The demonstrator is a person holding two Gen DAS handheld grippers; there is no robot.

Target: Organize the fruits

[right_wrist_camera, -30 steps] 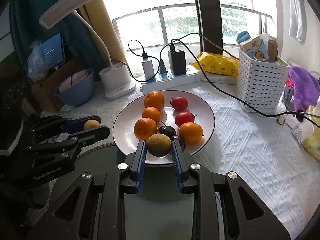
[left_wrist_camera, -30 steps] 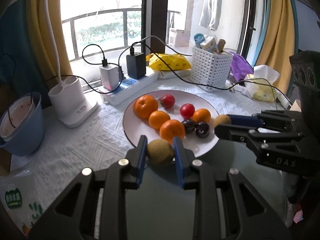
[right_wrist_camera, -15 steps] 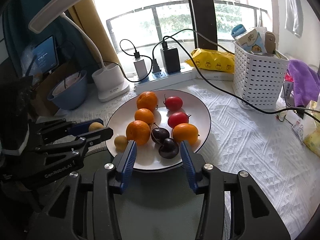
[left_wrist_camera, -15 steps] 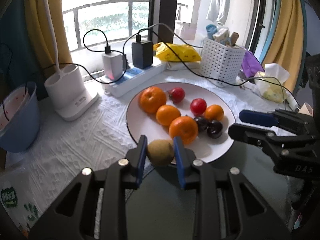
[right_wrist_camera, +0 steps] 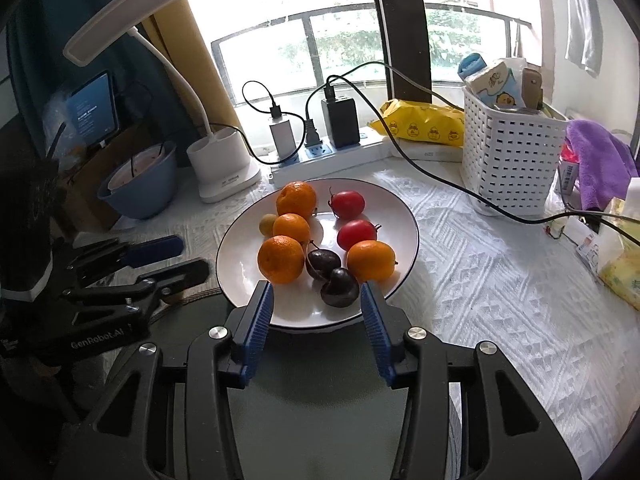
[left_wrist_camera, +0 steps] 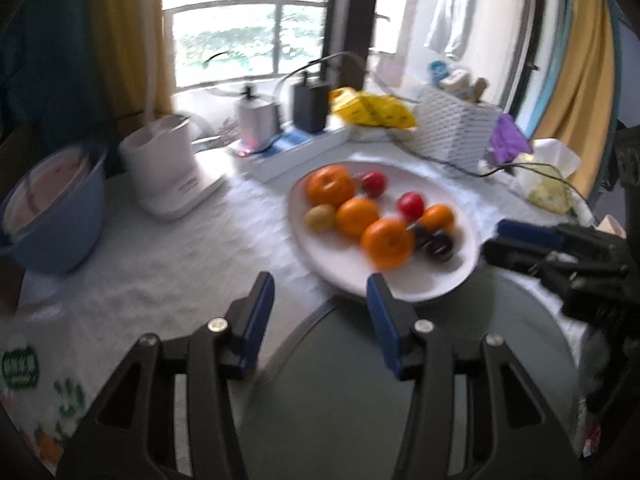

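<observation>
A white plate (right_wrist_camera: 386, 208) (left_wrist_camera: 420, 280) holds several oranges (right_wrist_camera: 281, 259), two red fruits (right_wrist_camera: 356, 234) and two dark plums (right_wrist_camera: 339, 287). One small brown-yellow fruit (right_wrist_camera: 267, 224) (left_wrist_camera: 320, 218) lies on the plate's left side beside the oranges; I see no second one. My right gripper (right_wrist_camera: 316, 296) is open at the plate's near rim, with nothing gripped. My left gripper (left_wrist_camera: 320, 300) (right_wrist_camera: 160, 258) hovers left of the plate, its jaws opening and nothing between them. The left wrist view is blurred.
A white basket (right_wrist_camera: 512, 160) and a purple cloth (right_wrist_camera: 600, 156) stand at the right. A power strip (right_wrist_camera: 328, 156) with chargers and a black cable (right_wrist_camera: 440, 184) lies behind the plate. A lamp base (right_wrist_camera: 224, 168) and blue bowl (right_wrist_camera: 140, 184) are left.
Both grippers let go of the small brown fruits they held: the right opened first, then the left. The left gripper shifted left, away from the plate.
</observation>
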